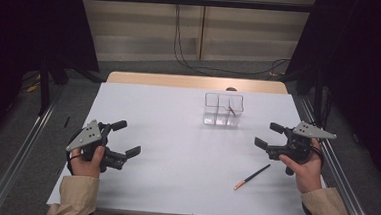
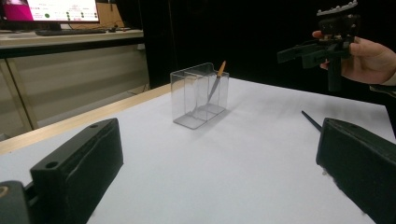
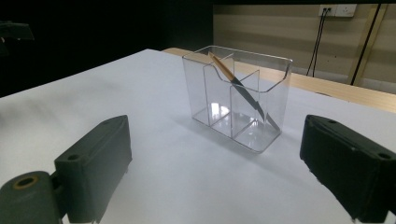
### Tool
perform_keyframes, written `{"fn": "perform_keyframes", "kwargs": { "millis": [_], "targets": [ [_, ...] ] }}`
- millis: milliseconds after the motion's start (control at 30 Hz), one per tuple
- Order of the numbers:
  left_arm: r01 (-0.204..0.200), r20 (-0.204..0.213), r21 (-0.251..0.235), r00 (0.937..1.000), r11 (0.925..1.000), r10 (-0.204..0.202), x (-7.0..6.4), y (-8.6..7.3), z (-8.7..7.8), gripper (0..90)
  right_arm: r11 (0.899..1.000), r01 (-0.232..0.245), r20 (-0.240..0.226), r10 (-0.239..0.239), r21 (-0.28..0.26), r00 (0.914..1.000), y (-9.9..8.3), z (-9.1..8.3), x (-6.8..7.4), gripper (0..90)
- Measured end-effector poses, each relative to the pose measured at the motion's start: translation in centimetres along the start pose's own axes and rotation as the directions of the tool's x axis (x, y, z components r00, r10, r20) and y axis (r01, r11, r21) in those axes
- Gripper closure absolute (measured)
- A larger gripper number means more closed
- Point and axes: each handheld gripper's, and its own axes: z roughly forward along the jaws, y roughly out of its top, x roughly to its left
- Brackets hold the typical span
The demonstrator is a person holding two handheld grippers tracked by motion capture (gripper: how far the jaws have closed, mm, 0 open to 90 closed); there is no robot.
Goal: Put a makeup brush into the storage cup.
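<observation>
Lying near right gripper [image 1: 268, 135], pencil [image 1: 252, 177], untouched

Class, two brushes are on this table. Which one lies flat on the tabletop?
The brush near the right gripper lies flat on the table. The other brush leans tilted inside an end compartment of the clear holder.

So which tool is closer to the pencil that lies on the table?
The right tool. It is open just above and right of the loose pencil on the table. The left tool, also open, is far across the table on the pencil's left.
</observation>
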Motion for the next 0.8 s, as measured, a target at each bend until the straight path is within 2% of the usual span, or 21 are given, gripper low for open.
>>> {"fn": "perform_keyframes", "kwargs": {
  "millis": [800],
  "targets": [
    [-0.003,-0.001,-0.005,1.0000,1.0000,0.003,0.0,0.0,0.1,0.5,1.000,0.001,-0.009,-0.001,0.013,1.0000,-1.2,-1.9,1.1,8.0]
  ]
}}
